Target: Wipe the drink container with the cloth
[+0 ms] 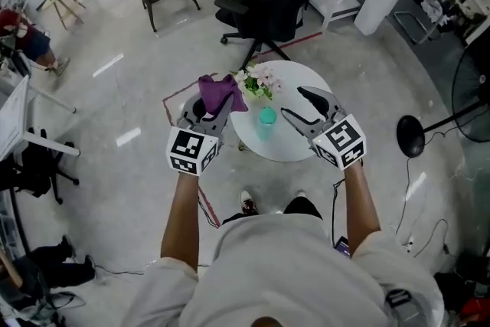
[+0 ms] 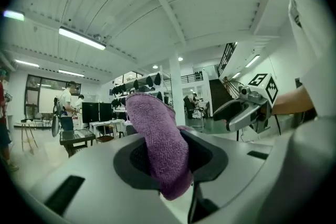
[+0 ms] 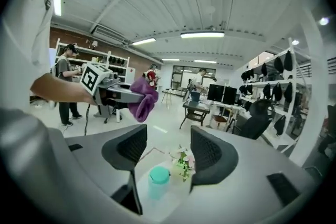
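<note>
Pale glossy floor fills a wide workshop, with a black office chair standing behind a small round white table. A person stands at the table's near side with 1 gripper in each hand.

On the table stands the drink container, a translucent teal cup with a teal lid, upright and towards the left part of the top. A small bunch of pink and white flowers sits near it at the far left edge.

The left gripper is held above the table's left edge. Its 2 fingers are pinching the purple cloth, which bunches up between them and flops past their tips. The cloth hangs in the air, apart from the container.

The right gripper hovers over the table to the right of the container. Its 2 fingers are spread with nothing gripped. In the right gripper view, the container shows below the gap between them, lower and clear of both pads. The left gripper and its cloth show at upper left.
</note>
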The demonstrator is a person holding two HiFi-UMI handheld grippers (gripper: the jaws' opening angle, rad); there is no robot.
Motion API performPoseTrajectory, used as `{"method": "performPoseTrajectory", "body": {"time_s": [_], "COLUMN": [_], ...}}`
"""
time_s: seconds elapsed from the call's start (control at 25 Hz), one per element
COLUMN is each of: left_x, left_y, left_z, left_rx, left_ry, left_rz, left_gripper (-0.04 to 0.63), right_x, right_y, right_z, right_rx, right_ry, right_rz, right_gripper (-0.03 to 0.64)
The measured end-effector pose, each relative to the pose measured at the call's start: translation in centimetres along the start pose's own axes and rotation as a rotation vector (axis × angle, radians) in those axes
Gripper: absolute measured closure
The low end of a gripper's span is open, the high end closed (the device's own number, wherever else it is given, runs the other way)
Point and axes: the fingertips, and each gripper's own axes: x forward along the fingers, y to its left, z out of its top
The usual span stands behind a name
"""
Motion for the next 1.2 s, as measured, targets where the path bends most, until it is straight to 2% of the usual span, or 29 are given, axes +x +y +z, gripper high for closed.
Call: {"method": "performPoseTrajectory", "body": {"time_s": [0.12, 0.28, 0.52, 0.68, 0.88, 1.2], "left_x": [2.0, 4.5, 8.1, 9.2, 10.1, 11.8], "left_y": [0.0, -1.0, -2.6, -4.2, -5.1, -4.9], "left_z": [-2.7, -7.3, -13.9, -17.3, -20.1, -24.5], "left_rx": [-0.028, -0.060, -0.153, -0.185, -0.206, -0.273], "left_ry": [0.077, 0.223, 0.351, 0.431, 0.485, 0.511], "left_rz": [-0.026, -0.031, -0.073, -0.129, -0.197, -0.237], "left_gripper": [0.471, 0.471, 0.471, 0.470, 0.471, 0.472], "right_x": [2.9, 5.8, 9.5, 11.2, 12.3, 13.1], "right_y": [1.5, 2.7, 3.1, 3.8, 3.9, 4.0], "right_z": [-2.9, -6.8, -12.5, -15.4, -16.8, -17.6], "right_rx": [-0.058, -0.092, -0.138, -0.168, -0.126, -0.062], "right_ry": [0.095, 0.212, 0.336, 0.391, 0.457, 0.464], "right_rz": [0.133, 0.281, 0.430, 0.521, 0.576, 0.552], "right_gripper": [0.296, 0.270, 0.253, 0.253, 0.256, 0.270]}}
